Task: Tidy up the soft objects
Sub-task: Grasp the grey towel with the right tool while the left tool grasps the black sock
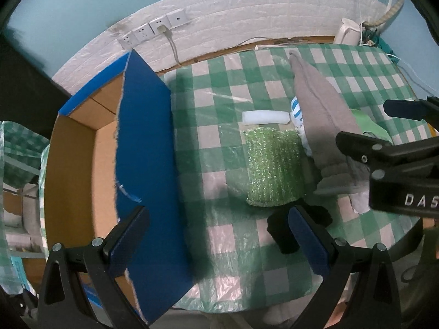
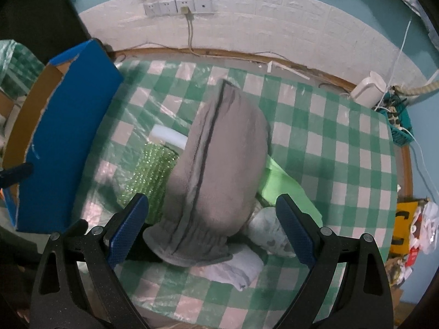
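- The right gripper (image 2: 212, 229) hangs over the grey pillow (image 2: 216, 175), jaws spread wide either side of its near, gathered end, gripping nothing.
- The left gripper (image 1: 219, 242) waits wide open and empty too, beside the blue box (image 1: 148, 148) at the table's left.
- Judging by this, the pick-up is beginning (the green sponge (image 1: 273, 167) and white foam (image 1: 265, 117) lie untouched); next, lower and close on the pillow.

Fleecy grey pillow (image 2: 216, 164), glossy plastic tablecloth (image 2: 329, 148)

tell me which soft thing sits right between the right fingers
The grey fleece pouch, the biggest item, with a dark seam down its middle; the sparkly green scrubber lies to its left.
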A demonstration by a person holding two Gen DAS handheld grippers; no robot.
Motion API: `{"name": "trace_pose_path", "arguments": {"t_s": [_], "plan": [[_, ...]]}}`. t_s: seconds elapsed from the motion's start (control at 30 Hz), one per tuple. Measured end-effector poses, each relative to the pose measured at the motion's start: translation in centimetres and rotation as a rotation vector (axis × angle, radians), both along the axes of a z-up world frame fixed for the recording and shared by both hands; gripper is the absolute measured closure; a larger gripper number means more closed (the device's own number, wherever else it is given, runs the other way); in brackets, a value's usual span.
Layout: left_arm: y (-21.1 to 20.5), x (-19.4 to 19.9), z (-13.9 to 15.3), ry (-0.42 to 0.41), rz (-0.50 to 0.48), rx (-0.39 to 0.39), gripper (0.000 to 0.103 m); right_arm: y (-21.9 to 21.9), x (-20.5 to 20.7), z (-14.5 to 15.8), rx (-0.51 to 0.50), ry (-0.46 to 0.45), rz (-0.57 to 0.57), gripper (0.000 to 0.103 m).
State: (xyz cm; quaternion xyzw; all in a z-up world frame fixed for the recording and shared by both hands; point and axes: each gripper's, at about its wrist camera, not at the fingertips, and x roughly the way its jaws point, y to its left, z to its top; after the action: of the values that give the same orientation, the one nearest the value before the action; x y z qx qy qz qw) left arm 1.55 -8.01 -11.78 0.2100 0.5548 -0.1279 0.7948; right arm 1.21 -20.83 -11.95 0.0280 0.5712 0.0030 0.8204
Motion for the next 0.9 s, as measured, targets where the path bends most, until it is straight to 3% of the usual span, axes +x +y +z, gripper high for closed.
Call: {"name": "trace_pose_path", "arguments": {"t_s": [0.33,0.7,0.9], "plan": [[0.5,1.5,-2.5,0.047,0.041,0.015,0.001,1.1,1.5,-1.5,-0.040,0.033,0.010,0.010],[2.2,2.8,-3.0,0.060,0.075,-0.015,0.001,1.3,3.0,-3.5,-0.102,0.072,-0.027,0.010],[1.6,2.2,-2.8,0.070,0.015,-0.044,0.001,1.1,2.9,-5.4,-0.098,0.129,-0.029,0.011]]}}
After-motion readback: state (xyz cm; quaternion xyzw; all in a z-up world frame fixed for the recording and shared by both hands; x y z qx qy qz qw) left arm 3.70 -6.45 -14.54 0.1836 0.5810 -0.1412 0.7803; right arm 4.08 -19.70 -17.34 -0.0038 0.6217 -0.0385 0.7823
